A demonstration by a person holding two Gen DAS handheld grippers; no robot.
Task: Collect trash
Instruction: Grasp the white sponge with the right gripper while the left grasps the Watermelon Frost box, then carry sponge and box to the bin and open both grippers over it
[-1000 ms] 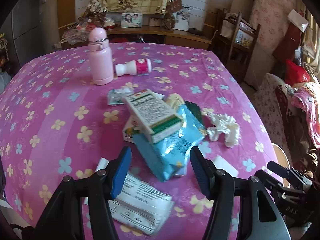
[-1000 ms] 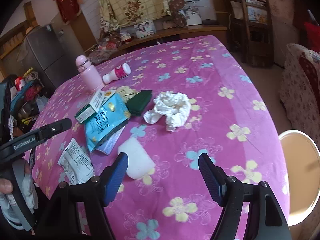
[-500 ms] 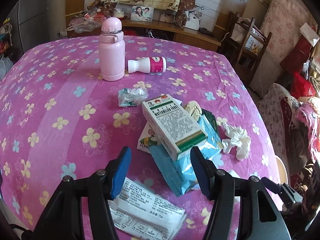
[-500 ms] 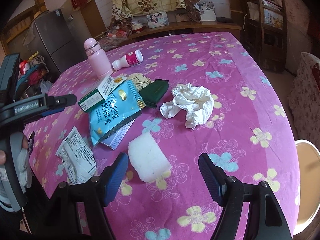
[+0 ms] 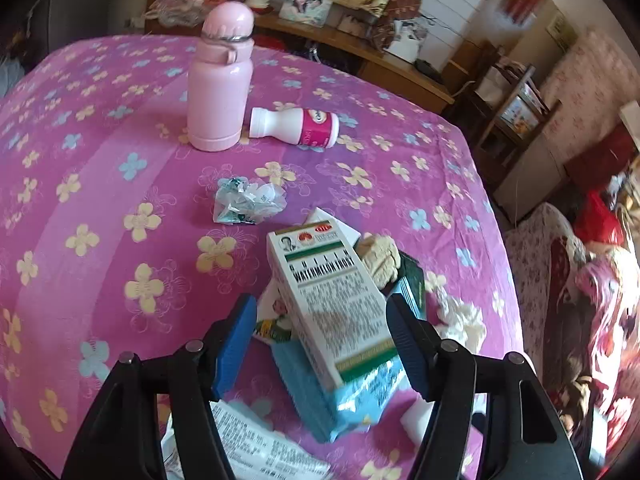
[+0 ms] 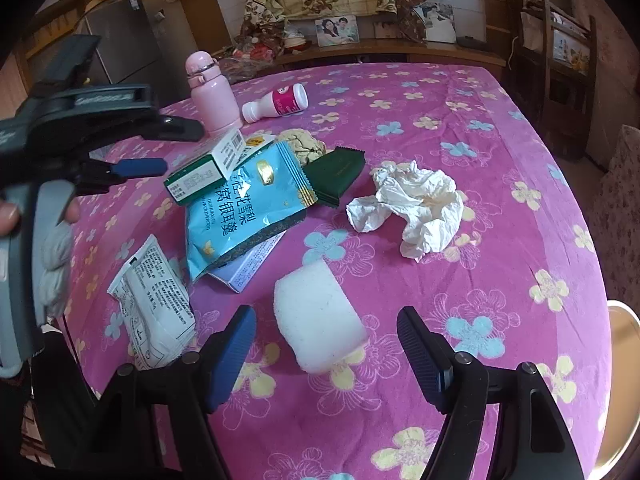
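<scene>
We have the trash heaped near the bench's front edge, so both grippers can reach it. Our left gripper straddles the box, which lies atop the blue packet; its jaws are opening, pads clear of the box sides, probably to fit its width. Our right gripper hangs over the white block, jaws wide and touching nothing. The tissue lies apart, the bottle upright behind.

Wrappers, box, tissue piled mid-table.
</scene>
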